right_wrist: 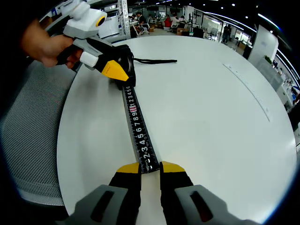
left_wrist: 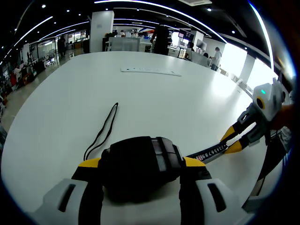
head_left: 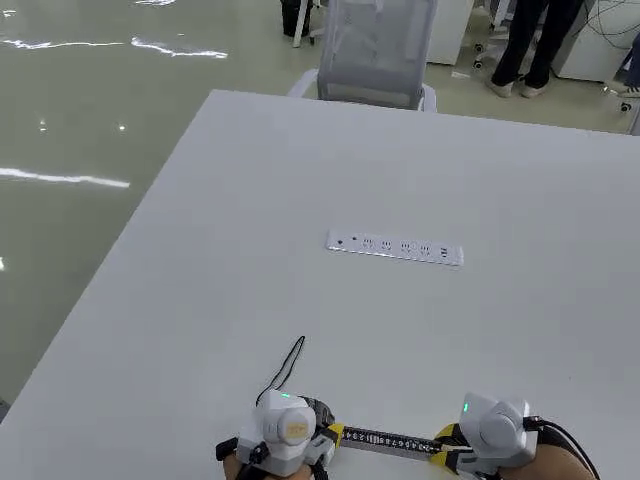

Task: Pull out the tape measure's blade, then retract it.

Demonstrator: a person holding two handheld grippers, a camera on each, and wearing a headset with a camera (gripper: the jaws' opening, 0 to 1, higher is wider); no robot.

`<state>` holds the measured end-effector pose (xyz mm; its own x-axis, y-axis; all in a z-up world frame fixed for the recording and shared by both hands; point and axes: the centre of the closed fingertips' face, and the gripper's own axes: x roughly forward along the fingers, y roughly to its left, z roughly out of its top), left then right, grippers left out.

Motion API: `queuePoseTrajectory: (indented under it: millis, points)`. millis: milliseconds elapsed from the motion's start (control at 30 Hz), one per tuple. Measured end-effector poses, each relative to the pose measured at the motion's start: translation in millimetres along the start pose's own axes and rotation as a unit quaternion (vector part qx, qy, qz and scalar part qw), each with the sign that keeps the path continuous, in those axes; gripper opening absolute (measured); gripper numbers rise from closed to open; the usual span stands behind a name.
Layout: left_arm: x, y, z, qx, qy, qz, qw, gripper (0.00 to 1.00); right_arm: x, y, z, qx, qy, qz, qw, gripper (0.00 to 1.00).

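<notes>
Left gripper (head_left: pixel 325 440): clamped around black tape measure case (left_wrist: pixel 140 164), bottom centre of head view. Right gripper (right_wrist: pixel 150 168): pinching blade (right_wrist: pixel 137 124) tip, lower right; blade stretched between both, over white table (head_left: pixel 350 170).

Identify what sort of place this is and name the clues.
Probably an open-plan office or lab: a large white table with a power strip on it, and a mesh office chair at its far edge.

We are seeing the black tape measure (left_wrist: pixel 140 166) sitting well nearer us than the power strip (head_left: pixel 394 247), its white-numbered black blade (right_wrist: pixel 138 131) lying flat, partly drawn out rightward, its strap (left_wrist: pixel 102 131) trailing toward that strip.
</notes>
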<state>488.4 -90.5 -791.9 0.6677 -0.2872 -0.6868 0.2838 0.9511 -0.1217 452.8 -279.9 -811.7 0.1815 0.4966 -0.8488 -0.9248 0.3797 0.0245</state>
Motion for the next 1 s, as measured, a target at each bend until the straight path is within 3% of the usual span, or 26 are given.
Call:
queuePoseTrajectory:
  millis: [1000]
  points:
    - [0.4, 0.2, -0.6, 0.0, 0.003, -0.004, 1.0, 0.63, 7.6, 1.9, 9.1, -0.005, 0.003, 0.002, 1.0, 0.14]
